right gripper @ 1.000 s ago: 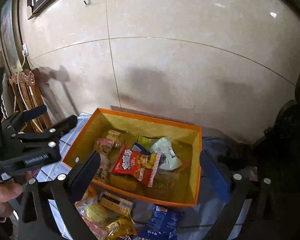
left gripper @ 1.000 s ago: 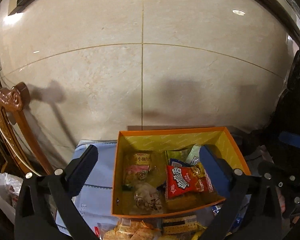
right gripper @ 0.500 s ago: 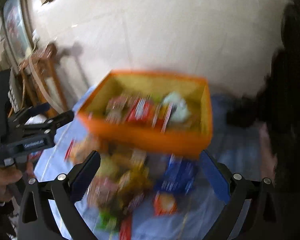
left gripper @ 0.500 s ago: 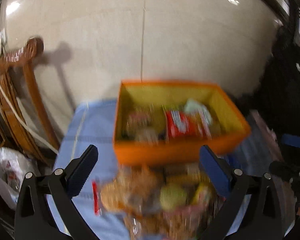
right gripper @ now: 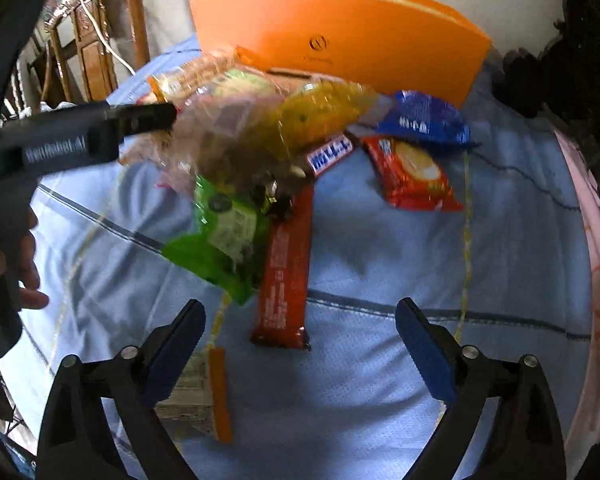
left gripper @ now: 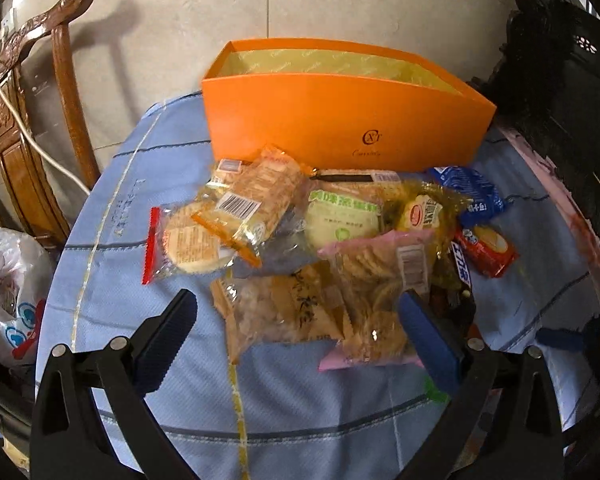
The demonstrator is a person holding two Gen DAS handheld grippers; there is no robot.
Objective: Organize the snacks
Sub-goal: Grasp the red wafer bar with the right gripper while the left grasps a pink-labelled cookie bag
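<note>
An orange box (left gripper: 340, 120) stands at the back of a blue tablecloth (left gripper: 140, 280); it also shows in the right wrist view (right gripper: 340, 36). Several snack packets lie piled in front of it. My left gripper (left gripper: 298, 328) is open, low over a clear bag of brown crackers (left gripper: 280, 316) and a pink-edged cracker bag (left gripper: 380, 280). My right gripper (right gripper: 300, 338) is open above a long brown-red bar (right gripper: 286, 272), with a green packet (right gripper: 220, 236) to its left. A red biscuit pack (right gripper: 412, 172) and a blue packet (right gripper: 424, 124) lie further back.
A carved wooden chair (left gripper: 32, 112) with a white cable stands at the left. A white plastic bag (left gripper: 8, 288) sits below it. Dark carved furniture (left gripper: 560, 80) is at the right. An orange-edged packet (right gripper: 204, 392) lies near my right gripper's left finger. The left gripper body (right gripper: 60, 144) reaches in from the left.
Both grippers have dropped from high above the box down to the snack pile in front of it. The box's inside is now mostly hidden behind its front wall. Both stay open.
</note>
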